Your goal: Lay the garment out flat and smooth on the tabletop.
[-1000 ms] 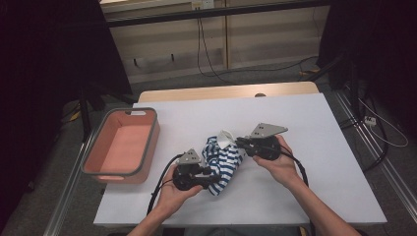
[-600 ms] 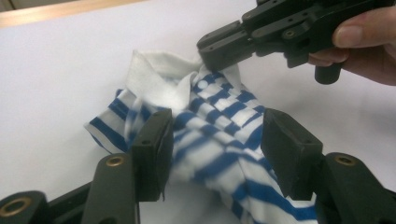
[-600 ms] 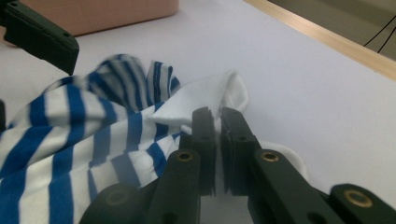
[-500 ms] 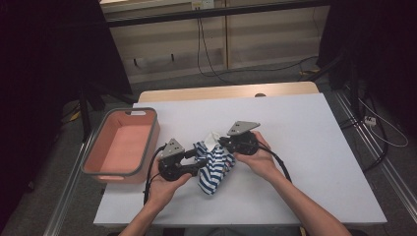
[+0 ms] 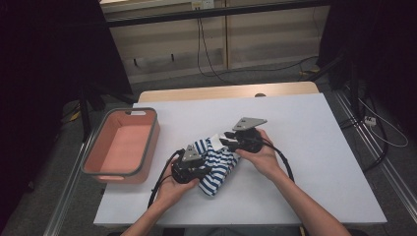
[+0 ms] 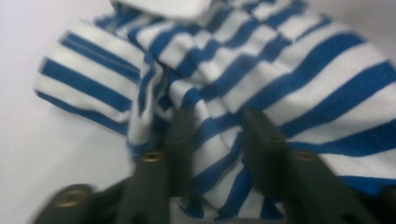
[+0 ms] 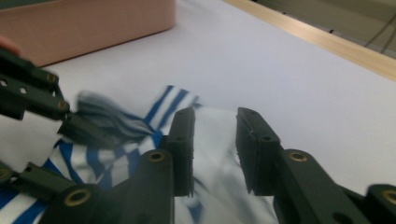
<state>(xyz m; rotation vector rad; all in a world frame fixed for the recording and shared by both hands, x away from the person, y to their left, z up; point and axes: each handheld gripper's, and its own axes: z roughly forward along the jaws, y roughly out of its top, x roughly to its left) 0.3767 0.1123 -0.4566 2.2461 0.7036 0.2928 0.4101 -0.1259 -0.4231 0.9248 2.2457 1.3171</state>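
A blue-and-white striped cloth (image 5: 216, 164) lies bunched on the white table (image 5: 305, 187) between the two hands. My left gripper (image 5: 209, 169) points into its near side. Its jaws have just been closing, and in the left gripper view (image 6: 219, 116) they stand apart with striped cloth (image 6: 289, 70) in the gap, not pinched. My right gripper (image 5: 223, 142) is at the cloth's far end. Its jaws have just been opening, and in the right gripper view (image 7: 215, 116) they straddle a white fold (image 7: 212, 140) without pressing it. The left gripper (image 7: 79, 123) shows there at the left.
A salmon-pink tub (image 5: 153, 142) stands on the table's left side, and its wall (image 7: 93, 23) shows in the right gripper view. A wooden strip (image 5: 226, 92) runs along the table's far edge. Cables trail from both grippers toward the person.
Both hands carried the cloth left, then the left gripper came back toward the front and sank. The cloth has settled on the table. The right jaws have parted off the cloth.
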